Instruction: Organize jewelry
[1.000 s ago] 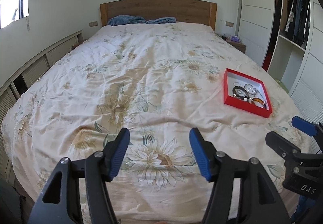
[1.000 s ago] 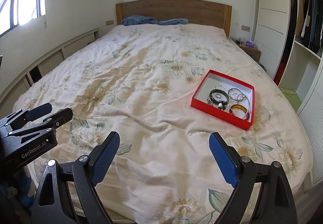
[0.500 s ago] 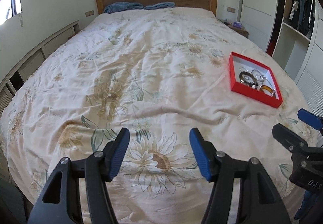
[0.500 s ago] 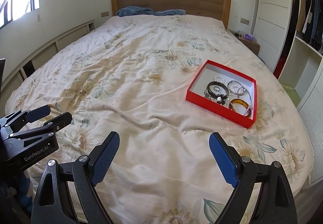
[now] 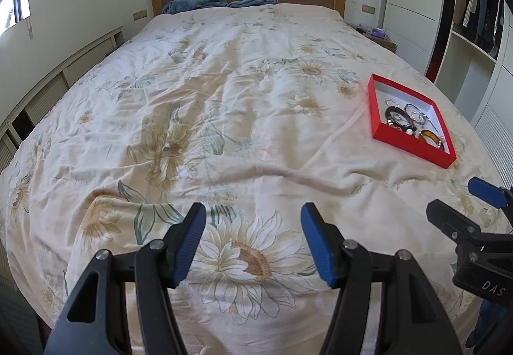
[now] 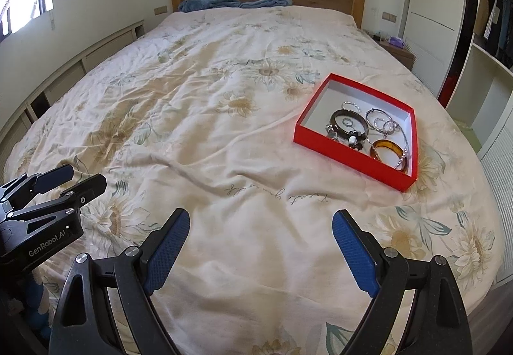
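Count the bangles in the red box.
3 clear ones in the red box: a dark bangle centre-left, an amber bangle at the near right corner, a silver bangle behind it. Small tangled pieces may hide more.

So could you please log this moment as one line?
left gripper: open, empty | right gripper: open, empty | red box: on bedspread, bracelets inside | phase: approach
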`<action>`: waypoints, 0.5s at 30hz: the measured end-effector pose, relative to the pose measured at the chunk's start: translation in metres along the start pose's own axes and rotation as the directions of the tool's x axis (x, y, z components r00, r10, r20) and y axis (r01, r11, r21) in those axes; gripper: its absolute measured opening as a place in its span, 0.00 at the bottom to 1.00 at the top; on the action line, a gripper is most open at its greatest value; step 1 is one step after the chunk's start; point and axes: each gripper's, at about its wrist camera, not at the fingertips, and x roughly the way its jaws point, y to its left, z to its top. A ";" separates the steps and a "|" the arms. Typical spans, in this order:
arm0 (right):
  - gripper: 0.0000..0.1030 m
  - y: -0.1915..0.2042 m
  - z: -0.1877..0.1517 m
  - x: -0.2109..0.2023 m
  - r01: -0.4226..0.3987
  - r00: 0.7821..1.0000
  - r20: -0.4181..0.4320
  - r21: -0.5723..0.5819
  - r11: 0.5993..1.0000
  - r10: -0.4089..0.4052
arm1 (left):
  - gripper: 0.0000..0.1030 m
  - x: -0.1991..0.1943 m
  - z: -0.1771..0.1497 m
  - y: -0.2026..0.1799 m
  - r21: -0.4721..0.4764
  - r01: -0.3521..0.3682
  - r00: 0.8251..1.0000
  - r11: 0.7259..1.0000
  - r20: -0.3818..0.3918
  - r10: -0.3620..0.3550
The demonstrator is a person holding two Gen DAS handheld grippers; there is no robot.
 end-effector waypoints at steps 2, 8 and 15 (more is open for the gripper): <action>0.87 0.001 0.001 0.001 0.001 1.000 -0.002 -0.003 1.000 -0.001 | 0.58 0.001 0.001 0.001 -0.002 0.000 1.000 1.000 0.001 0.000; 0.87 0.002 0.001 0.001 -0.001 1.000 -0.003 -0.007 1.000 0.001 | 0.58 0.001 0.000 0.002 0.000 0.001 1.000 1.000 0.002 -0.001; 0.87 0.006 0.000 -0.001 -0.002 1.000 0.002 -0.016 1.000 0.002 | 0.58 -0.001 0.002 0.005 0.001 0.000 1.000 1.000 0.027 0.000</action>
